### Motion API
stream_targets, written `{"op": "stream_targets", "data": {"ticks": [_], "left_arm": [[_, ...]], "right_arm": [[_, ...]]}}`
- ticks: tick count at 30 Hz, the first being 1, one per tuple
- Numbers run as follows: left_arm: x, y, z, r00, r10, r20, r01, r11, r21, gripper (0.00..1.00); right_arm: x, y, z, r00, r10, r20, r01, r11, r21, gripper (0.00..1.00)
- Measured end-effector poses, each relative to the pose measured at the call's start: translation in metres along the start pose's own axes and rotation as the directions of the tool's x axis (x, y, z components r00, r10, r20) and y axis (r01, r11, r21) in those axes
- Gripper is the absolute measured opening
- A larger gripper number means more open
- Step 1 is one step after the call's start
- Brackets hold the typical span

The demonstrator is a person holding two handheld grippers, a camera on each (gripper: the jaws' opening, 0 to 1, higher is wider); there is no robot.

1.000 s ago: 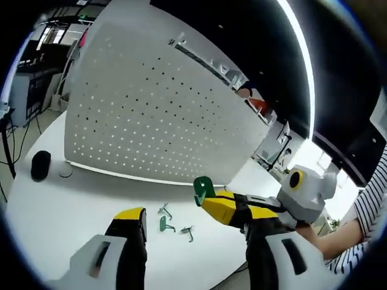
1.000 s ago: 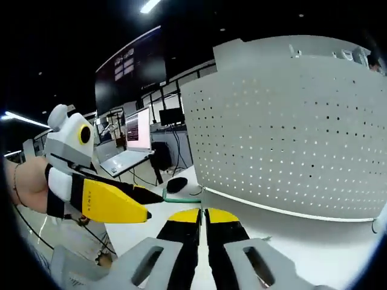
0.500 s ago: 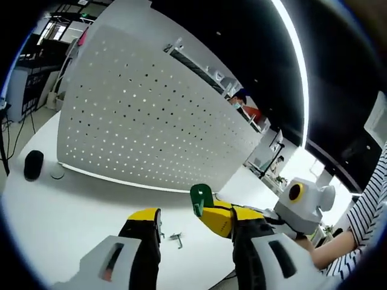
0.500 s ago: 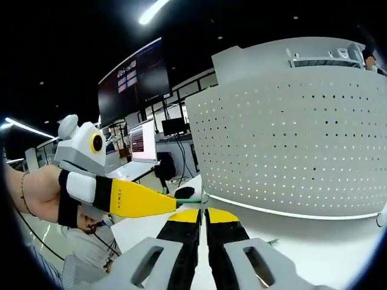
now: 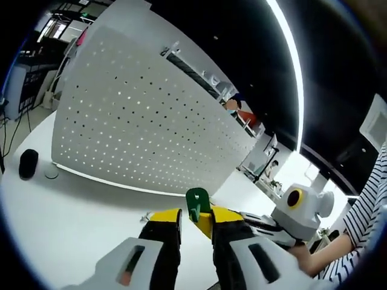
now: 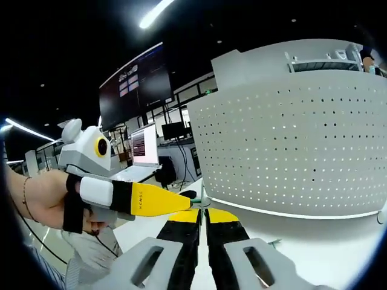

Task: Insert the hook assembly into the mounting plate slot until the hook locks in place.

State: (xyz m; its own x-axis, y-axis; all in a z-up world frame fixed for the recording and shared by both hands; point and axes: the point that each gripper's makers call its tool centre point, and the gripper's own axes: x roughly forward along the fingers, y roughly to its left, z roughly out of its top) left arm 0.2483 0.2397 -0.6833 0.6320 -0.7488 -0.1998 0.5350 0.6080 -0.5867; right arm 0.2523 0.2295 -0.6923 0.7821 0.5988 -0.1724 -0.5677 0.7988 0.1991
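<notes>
Since a second ago my left gripper [image 5: 195, 216] has narrowed its jaws and come in around the green hook [image 5: 196, 202], which my right gripper [image 6: 202, 212] carries pinched at its yellow tips. In the left gripper view the hook stands up between my left jaws, with the right gripper's yellow tip just behind it; whether my left pads actually touch the hook I cannot tell, since the tips overlap there. In the right gripper view my right jaws are pressed together on a thin green stem, and the left gripper's yellow finger [image 6: 158, 200] reaches across to the same spot.

I judge this a handover or regrasp in mid-air, above the white table [image 5: 60, 211] and well short of the perforated mounting plate [image 5: 139, 121], which stands upright ahead. Nothing is inserted yet. Next I need one firm hold on the hook, prongs turned toward the plate, then a straight push into a slot until it catches.
</notes>
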Motion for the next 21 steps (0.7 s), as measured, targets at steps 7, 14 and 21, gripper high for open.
{"op": "stream_targets", "data": {"ticks": [7,14,21], "left_arm": [[-0.0019,-0.0012,0.001,1.0,-0.01,0.02,0.011,0.999,-0.041,0.06],[-0.0025,-0.0043,-0.0014,1.0,-0.018,0.021,0.02,0.998,-0.067,0.05],[-0.0041,-0.0084,-0.002,0.999,-0.025,0.031,0.027,0.997,-0.074,0.02]], "right_arm": [[-0.0009,0.0027,0.001,1.0,0.004,0.004,-0.004,1.0,-0.003,0.01],[-0.002,0.0042,-0.0004,1.0,0.005,0.006,-0.005,1.0,-0.008,0.01],[-0.0037,0.0064,0.0012,1.0,0.007,0.008,-0.007,0.999,-0.045,0.01]]}}
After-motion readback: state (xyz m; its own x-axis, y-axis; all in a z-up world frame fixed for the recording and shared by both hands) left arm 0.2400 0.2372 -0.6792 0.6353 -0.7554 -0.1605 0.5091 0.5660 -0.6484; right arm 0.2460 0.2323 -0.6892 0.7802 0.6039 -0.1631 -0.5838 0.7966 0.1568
